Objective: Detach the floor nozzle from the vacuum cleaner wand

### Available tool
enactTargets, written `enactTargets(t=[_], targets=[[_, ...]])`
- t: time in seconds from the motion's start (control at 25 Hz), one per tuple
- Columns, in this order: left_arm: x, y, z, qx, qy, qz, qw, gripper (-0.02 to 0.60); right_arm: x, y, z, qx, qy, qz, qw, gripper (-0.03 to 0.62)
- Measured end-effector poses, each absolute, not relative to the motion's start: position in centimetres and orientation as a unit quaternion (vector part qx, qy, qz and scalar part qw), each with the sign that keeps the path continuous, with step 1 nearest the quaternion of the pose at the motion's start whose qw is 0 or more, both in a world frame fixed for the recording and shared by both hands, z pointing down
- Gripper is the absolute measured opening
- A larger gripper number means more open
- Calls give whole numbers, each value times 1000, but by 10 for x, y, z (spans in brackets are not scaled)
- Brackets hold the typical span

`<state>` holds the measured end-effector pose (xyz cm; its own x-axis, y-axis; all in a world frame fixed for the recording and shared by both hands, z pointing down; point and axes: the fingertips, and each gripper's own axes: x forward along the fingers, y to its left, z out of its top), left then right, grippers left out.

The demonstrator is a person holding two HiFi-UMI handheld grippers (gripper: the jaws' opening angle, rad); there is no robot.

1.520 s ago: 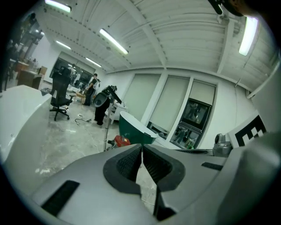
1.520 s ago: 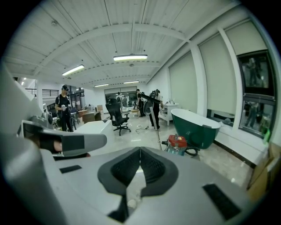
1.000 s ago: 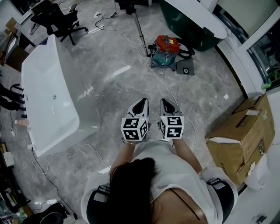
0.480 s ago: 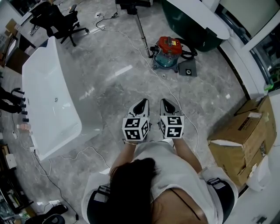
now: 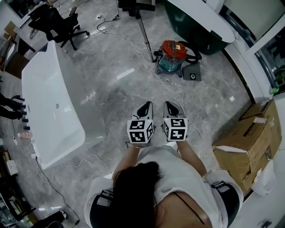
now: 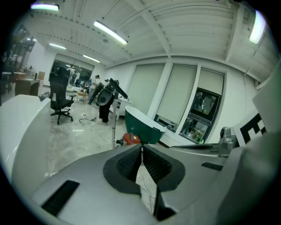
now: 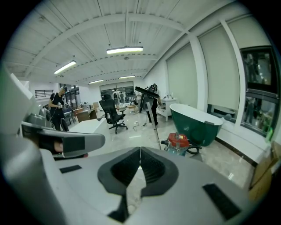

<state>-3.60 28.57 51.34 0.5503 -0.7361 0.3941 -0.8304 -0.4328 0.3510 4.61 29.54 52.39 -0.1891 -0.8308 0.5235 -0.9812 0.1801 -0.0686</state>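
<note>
A red and teal vacuum canister (image 5: 173,54) stands on the marble floor well ahead of me, small in the left gripper view (image 6: 131,139) and the right gripper view (image 7: 178,143). Its metal wand (image 5: 144,33) rises from beside it, carrying a black floor nozzle (image 5: 136,4) at the far end. My left gripper (image 5: 144,107) and right gripper (image 5: 171,107) are held side by side in front of my chest, far short of the vacuum. Both are shut, pads together, with nothing between them (image 6: 142,149) (image 7: 139,154).
A white bathtub (image 5: 67,98) lies to the left, a dark green one (image 5: 196,26) behind the vacuum. Cardboard boxes (image 5: 249,138) sit at the right. A grey flat plate (image 5: 192,73) lies by the canister. Cables (image 5: 89,158) trail across the floor. An office chair (image 5: 58,20) and people stand further back.
The vacuum, bathtub and boxes have slid slightly down in the head view as I move toward them. Both grippers stay shut and side by side.
</note>
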Motion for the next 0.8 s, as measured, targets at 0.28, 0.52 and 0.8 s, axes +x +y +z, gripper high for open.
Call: enactTargets(t=[0.28, 0.52, 0.8], targets=[[-43, 259, 517, 843, -461, 100, 259, 14, 37, 273, 535, 603, -741, 225, 192, 15], [-52, 241, 512, 850, -452, 101, 253, 14, 31, 251, 529, 612, -737, 221, 183, 15], [-65, 223, 502, 864, -435, 79, 242, 14, 15, 237, 531, 610, -738, 244, 153, 15]])
